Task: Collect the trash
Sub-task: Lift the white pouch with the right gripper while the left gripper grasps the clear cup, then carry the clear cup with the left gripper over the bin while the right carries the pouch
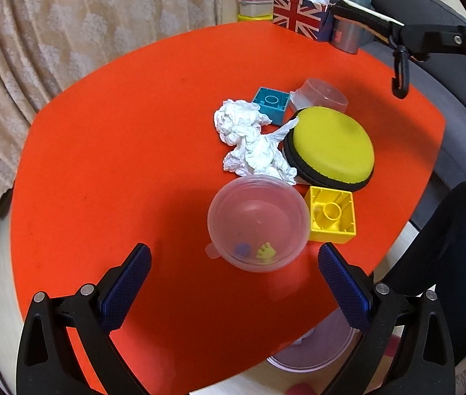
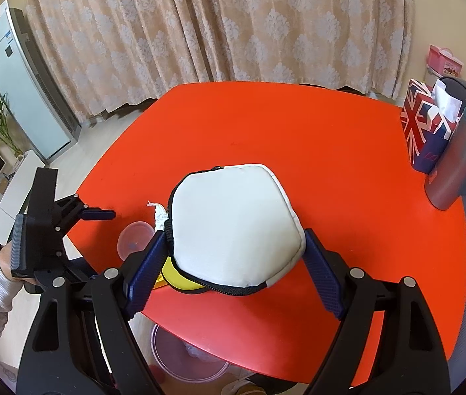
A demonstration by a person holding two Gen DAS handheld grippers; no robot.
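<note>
Left gripper (image 1: 233, 260) jaws released near clear cup (image 1: 258, 223), likely next pick; crumpled tissue (image 1: 252, 141) just beyond on worktop (image 1: 117, 164); right gripper (image 2: 233, 256) clamps white pouch (image 2: 236, 223), probably clearing access.

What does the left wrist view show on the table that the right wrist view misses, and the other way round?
Left wrist only: blue block, yellow block, an overturned clear cup, and the yellow pouch's full top.
Right wrist only: the white pouch gripped in the right tongs, hiding most of the clutter.
Both: red table, crumpled tissue, clear bowl, Union Jack tissue box, and a bin below the table edge.
</note>
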